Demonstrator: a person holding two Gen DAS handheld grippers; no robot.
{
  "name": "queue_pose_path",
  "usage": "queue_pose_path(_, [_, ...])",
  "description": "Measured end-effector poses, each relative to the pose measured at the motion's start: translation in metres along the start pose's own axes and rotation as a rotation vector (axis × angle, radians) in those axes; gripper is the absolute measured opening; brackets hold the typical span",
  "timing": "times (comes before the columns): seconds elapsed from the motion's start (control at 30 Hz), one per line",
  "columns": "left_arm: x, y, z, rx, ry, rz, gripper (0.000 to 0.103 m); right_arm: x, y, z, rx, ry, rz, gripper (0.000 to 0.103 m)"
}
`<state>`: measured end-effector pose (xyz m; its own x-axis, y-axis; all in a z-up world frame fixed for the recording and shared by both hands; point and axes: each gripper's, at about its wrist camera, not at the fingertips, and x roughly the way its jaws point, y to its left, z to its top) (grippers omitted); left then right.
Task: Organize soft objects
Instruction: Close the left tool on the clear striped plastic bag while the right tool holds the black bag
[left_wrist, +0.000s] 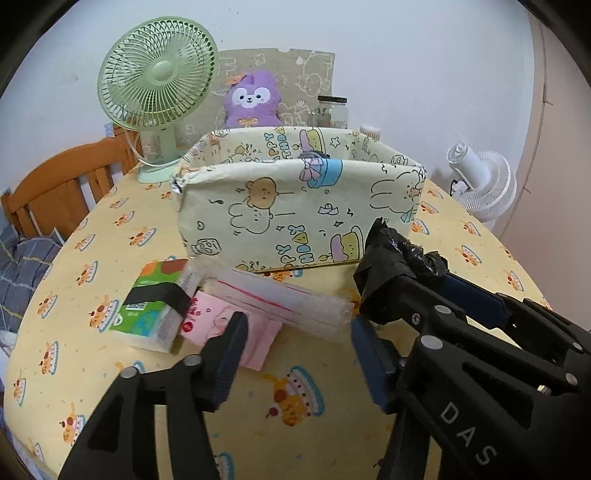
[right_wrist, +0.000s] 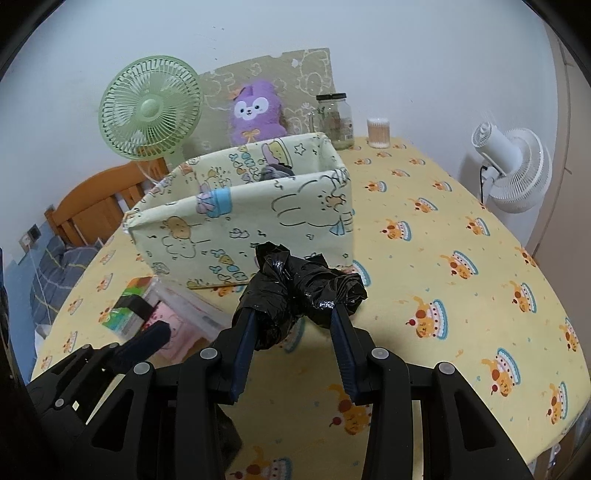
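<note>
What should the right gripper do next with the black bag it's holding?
Probably lift the black plastic bag up and forward over the near wall of the fabric box, then let go. The right gripper has its jaws closed on the bag, which hangs just in front of the open-topped box.

A home bedroom, wooden bed frame (left_wrist: 62, 184) with checked bedding (left_wrist: 22, 266), cartoon tablecloth (right_wrist: 461, 258), plush toy (left_wrist: 251, 99), desk fan (left_wrist: 155, 77)

Two tools angled down over the tabletop

The left tool (left_wrist: 295, 354) stands parted and empty; the right tool (right_wrist: 291, 325) is clamped on a crumpled black bag (right_wrist: 306, 284).
</note>
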<state>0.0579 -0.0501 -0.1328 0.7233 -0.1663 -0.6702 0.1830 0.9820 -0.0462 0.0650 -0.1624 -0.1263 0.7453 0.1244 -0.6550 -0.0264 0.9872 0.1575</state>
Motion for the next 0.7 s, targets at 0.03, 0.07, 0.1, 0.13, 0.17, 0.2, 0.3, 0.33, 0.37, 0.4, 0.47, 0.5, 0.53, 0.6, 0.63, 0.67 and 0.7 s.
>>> queue_pose_path(0.03, [-0.001, 0.001, 0.000, -0.001, -0.001, 0.000, 0.070, -0.001, 0.002, 0.000, -0.002, -0.001, 0.002, 0.043])
queue_pose_path(0.07, [-0.002, 0.002, 0.000, -0.003, -0.002, 0.000, 0.072, -0.002, 0.003, 0.000, -0.003, -0.003, 0.002, 0.043])
queue_pose_path(0.1, [-0.003, 0.002, 0.000, -0.006, -0.003, -0.002, 0.074, -0.003, 0.003, 0.000, -0.004, -0.005, 0.002, 0.043])
queue_pose_path(0.13, [-0.003, 0.003, 0.000, -0.011, -0.003, -0.003, 0.076, -0.005, 0.004, 0.000, -0.004, -0.008, 0.002, 0.043])
queue_pose_path(0.17, [-0.003, 0.003, 0.001, -0.016, -0.002, -0.002, 0.076, -0.005, 0.004, 0.001, -0.003, -0.010, 0.002, 0.043])
queue_pose_path(0.2, [-0.002, 0.004, 0.002, -0.027, 0.001, -0.005, 0.076, -0.006, 0.003, 0.002, -0.001, -0.011, 0.001, 0.043])
queue_pose_path(0.3, [0.003, 0.005, 0.007, -0.048, 0.010, -0.004, 0.077, -0.006, 0.001, 0.006, 0.004, -0.015, -0.003, 0.043])
queue_pose_path(0.33, [0.004, 0.005, 0.008, -0.053, 0.011, 0.000, 0.077, -0.005, -0.001, 0.008, 0.007, -0.016, -0.003, 0.043])
queue_pose_path(0.37, [0.006, 0.005, 0.010, -0.058, 0.012, 0.007, 0.077, -0.004, -0.002, 0.010, 0.009, -0.016, -0.005, 0.043])
queue_pose_path(0.4, [0.008, 0.005, 0.012, -0.063, 0.013, 0.012, 0.077, -0.002, -0.003, 0.012, 0.010, -0.015, -0.007, 0.043])
queue_pose_path(0.47, [0.013, 0.005, 0.015, -0.072, 0.016, 0.027, 0.076, 0.002, -0.005, 0.016, 0.015, -0.015, -0.006, 0.043])
queue_pose_path(0.5, [0.015, 0.006, 0.017, -0.080, 0.018, 0.036, 0.076, 0.004, -0.007, 0.017, 0.018, -0.015, -0.006, 0.043])
queue_pose_path(0.53, [0.019, 0.007, 0.019, -0.090, 0.022, 0.049, 0.076, 0.007, -0.008, 0.020, 0.021, -0.013, -0.006, 0.043])
queue_pose_path(0.6, [0.027, 0.010, 0.023, -0.110, 0.036, 0.064, 0.076, 0.012, -0.010, 0.023, 0.027, -0.008, -0.006, 0.043])
queue_pose_path(0.63, [0.031, 0.010, 0.024, -0.120, 0.046, 0.074, 0.076, 0.014, -0.011, 0.024, 0.029, -0.005, -0.006, 0.043])
queue_pose_path(0.67, [0.033, 0.011, 0.024, -0.129, 0.051, 0.081, 0.076, 0.016, -0.012, 0.025, 0.030, -0.002, -0.008, 0.043])
queue_pose_path(0.7, [0.037, 0.012, 0.024, -0.141, 0.057, 0.086, 0.076, 0.018, -0.013, 0.026, 0.030, 0.002, -0.007, 0.043])
